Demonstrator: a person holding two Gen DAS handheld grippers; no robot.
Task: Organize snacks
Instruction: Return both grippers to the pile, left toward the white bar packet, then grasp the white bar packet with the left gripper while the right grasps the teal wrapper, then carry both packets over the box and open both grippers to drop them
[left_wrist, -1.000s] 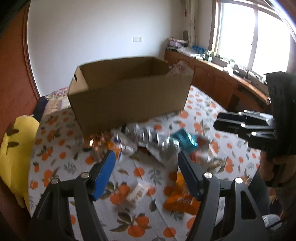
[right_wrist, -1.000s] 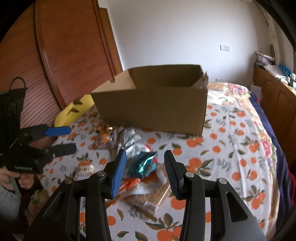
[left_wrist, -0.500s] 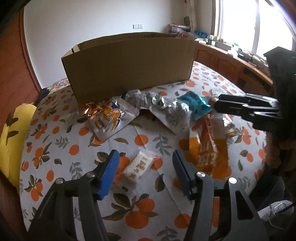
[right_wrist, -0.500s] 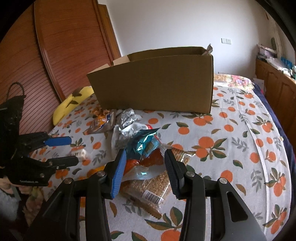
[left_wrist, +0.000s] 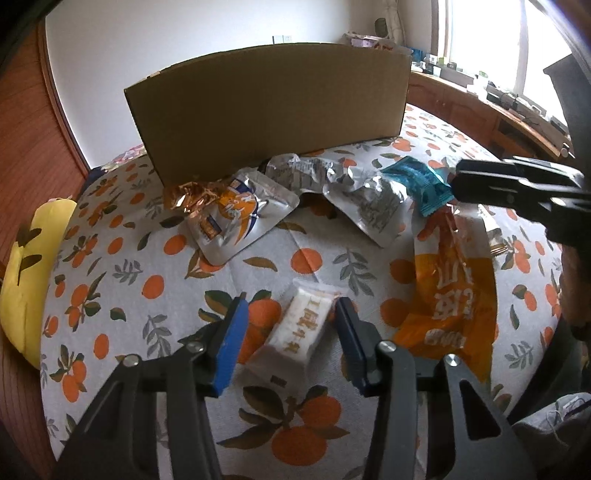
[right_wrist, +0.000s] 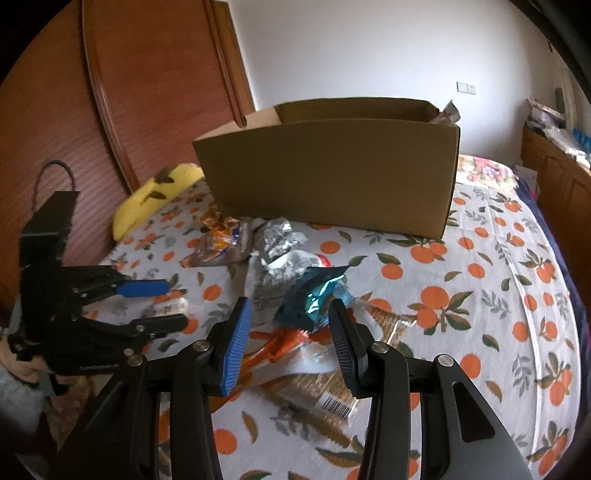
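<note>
Low in the frame's middle, the small white snack packet (left_wrist: 302, 326) lay on the bed between the closing, not yet touching left tongs (left_wrist: 290, 334), looking light, crinkly and best pinched across its narrow sides.

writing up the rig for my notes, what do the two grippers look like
Both are matte black plastic with angular linkage arms and silver pivot bolts. The left gripper carries one bright blue ribbed pad and one dark navy pad. The right gripper has a blue ribbed pad and a black ribbed one. A thin black cable loops above the left gripper's boxy body in the right wrist view.
</note>
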